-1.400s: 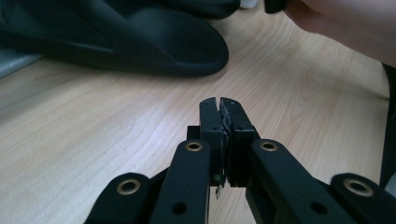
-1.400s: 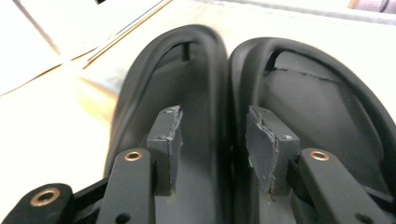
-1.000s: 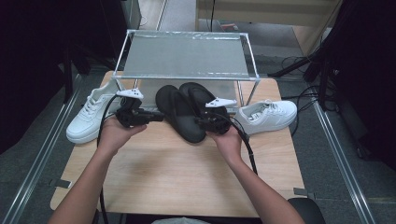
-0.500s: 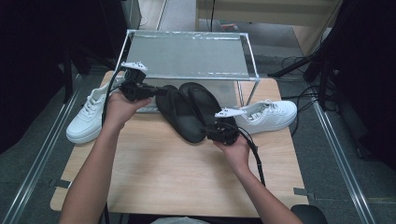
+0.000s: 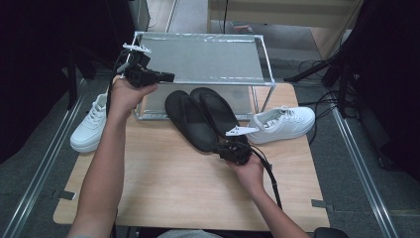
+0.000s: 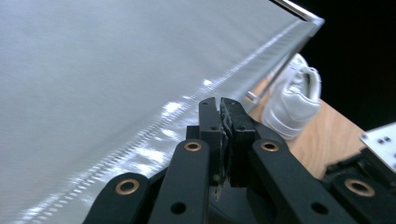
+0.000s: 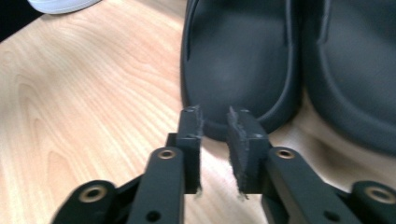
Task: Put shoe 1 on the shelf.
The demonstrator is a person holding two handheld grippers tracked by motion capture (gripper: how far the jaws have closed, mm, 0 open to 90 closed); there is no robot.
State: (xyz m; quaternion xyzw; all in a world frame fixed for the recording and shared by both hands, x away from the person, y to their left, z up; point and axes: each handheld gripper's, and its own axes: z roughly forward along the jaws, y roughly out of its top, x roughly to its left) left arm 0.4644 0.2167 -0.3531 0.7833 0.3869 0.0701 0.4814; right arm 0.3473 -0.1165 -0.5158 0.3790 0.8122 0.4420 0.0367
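Far left of the wire rack (image 5: 198, 57) a white sneaker (image 5: 91, 126) hangs over the table's (image 5: 163, 193) left edge. The left gripper (image 5: 166, 77) is up at the rack's front left corner, and its own view settles it: jaws pressed together on nothing, over the rack's mesh shelf (image 6: 116, 79), with the other white sneaker (image 6: 294, 100) past the far corner. In front of the rack lie two black sandals (image 5: 203, 116), side by side and touching, toes under the shelf. The right gripper (image 5: 218, 148) sits at the heel of the left sandal (image 7: 238, 60). From above you can't read the gap; its own view shows a narrow one, jaws just been closing, heel rim at the tips (image 7: 189, 123), pads not yet pressing. Bare table lies in front of the sandals; the right sneaker (image 5: 282, 123) rests just beside the rack's right leg.
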